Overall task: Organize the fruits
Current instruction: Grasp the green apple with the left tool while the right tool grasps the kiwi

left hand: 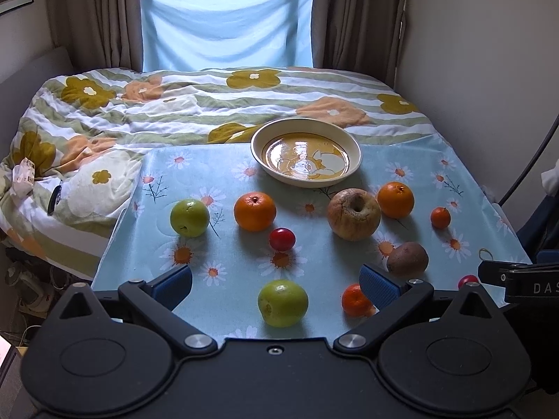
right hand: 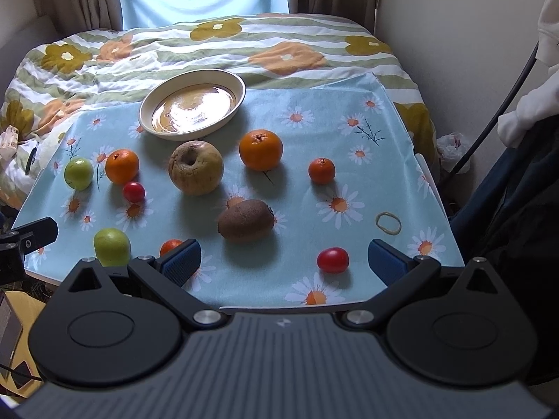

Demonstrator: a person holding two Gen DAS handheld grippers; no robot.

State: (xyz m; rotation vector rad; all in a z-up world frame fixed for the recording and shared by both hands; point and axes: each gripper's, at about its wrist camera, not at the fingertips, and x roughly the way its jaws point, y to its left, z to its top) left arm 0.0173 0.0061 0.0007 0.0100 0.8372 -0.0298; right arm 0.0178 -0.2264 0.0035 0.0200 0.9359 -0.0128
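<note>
Fruits lie scattered on a blue daisy-print cloth (left hand: 227, 251) before an empty cream bowl (left hand: 306, 152), which also shows in the right wrist view (right hand: 192, 104). My left gripper (left hand: 276, 284) is open and empty, above the near edge, with a green apple (left hand: 283, 302) between its fingers' line. Beyond are another green apple (left hand: 189, 217), an orange (left hand: 254, 211), a red tomato (left hand: 282, 239), a wrinkled apple (left hand: 353, 214) and a kiwi (left hand: 407, 257). My right gripper (right hand: 284, 260) is open and empty, near a red tomato (right hand: 332, 260) and the kiwi (right hand: 246, 223).
A second orange (right hand: 260, 149), a small mandarin (right hand: 321, 170) and a rubber band (right hand: 388, 223) lie on the cloth's right side. A flowered duvet (left hand: 104, 122) covers the bed behind. A wall and dark clothing (right hand: 517, 209) stand at right.
</note>
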